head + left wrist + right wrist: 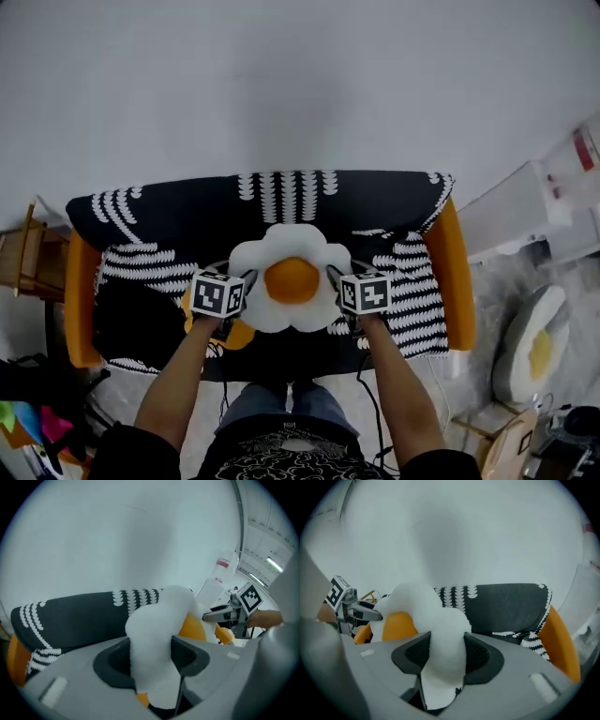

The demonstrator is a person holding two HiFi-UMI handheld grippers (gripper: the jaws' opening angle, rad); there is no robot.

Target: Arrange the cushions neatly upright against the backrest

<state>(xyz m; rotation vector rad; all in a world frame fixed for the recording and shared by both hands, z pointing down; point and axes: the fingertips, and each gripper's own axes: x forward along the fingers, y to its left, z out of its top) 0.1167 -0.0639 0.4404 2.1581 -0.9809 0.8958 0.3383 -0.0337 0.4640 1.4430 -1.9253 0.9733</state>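
The fried-egg cushion (292, 279) hangs above the middle of the sofa seat (412, 292), the fingers of the left gripper (247, 279) and right gripper (332, 276) clamped on its 2 opposite white edges, and the backrest (187, 208) lies just beyond it.
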